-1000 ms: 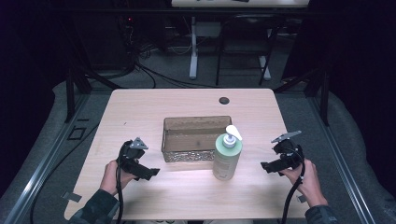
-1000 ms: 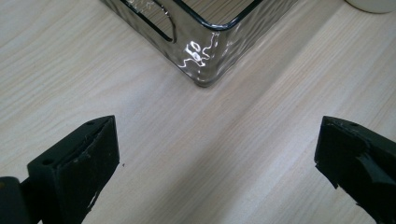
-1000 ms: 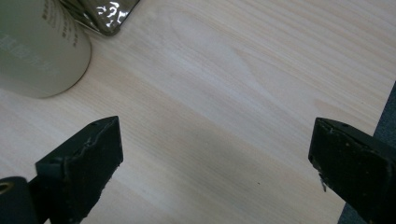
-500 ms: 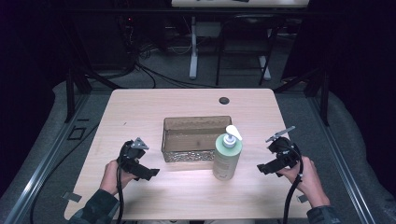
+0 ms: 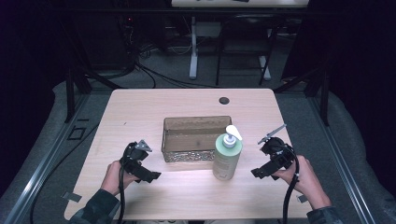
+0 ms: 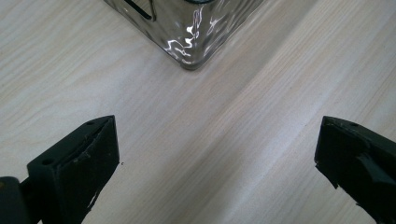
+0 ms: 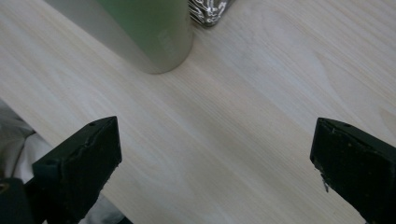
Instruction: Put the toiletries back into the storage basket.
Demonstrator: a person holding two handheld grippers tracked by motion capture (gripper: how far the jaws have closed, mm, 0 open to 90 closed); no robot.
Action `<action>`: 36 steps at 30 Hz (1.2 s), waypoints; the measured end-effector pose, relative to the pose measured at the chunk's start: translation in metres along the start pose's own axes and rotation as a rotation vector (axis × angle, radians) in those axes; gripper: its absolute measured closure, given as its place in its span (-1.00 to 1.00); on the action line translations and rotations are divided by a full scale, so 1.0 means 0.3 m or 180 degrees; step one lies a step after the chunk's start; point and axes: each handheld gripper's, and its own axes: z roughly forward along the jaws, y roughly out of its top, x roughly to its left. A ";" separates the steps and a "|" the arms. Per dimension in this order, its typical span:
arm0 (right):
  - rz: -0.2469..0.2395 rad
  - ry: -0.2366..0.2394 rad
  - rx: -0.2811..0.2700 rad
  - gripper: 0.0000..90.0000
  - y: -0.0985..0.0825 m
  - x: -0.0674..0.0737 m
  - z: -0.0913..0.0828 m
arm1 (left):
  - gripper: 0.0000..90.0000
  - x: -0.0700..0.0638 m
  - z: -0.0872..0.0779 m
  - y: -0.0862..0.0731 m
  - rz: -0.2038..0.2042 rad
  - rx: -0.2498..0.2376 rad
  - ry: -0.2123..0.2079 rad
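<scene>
Nearest the person, the left gripper (image 5: 150,175) rests low on the pale wooden table (image 5: 140,112), jaws spread wide, empty. The right gripper (image 5: 259,172), jaws also wide apart, sits just right of the pale green pump-top soap bottle (image 5: 227,155). The bottle stands upright, touching the front right corner of the clear textured glass rectangular tray (image 5: 196,139) behind it.

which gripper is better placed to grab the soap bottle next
Right. The right gripper is open, sits just beside the soap bottle and points at it; its own view shows the bottle's base close ahead. The left gripper, also open, faces the glass tray corner instead.
</scene>
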 end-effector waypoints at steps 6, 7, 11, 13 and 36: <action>-0.0081 0.0031 0.0070 -0.97 0.034 0.021 -0.034 | -1.00 0.007 0.001 -0.003 -0.0039 -0.0022 0.0030; -0.0101 0.0047 0.0071 -0.97 0.040 0.022 -0.040 | -1.00 0.007 0.001 -0.004 -0.0038 -0.0021 0.0031; -0.0128 0.0066 0.0082 -0.99 0.058 0.029 -0.058 | -1.00 0.006 0.000 -0.001 -0.0032 -0.0041 0.0043; -0.0131 0.0126 0.0078 -1.00 0.075 0.038 -0.075 | -1.00 0.005 -0.001 0.000 -0.0027 -0.0039 0.0044; -0.0532 0.0163 0.0076 -1.00 0.262 0.159 -0.182 | -1.00 0.004 -0.002 0.002 -0.0019 -0.0048 0.0036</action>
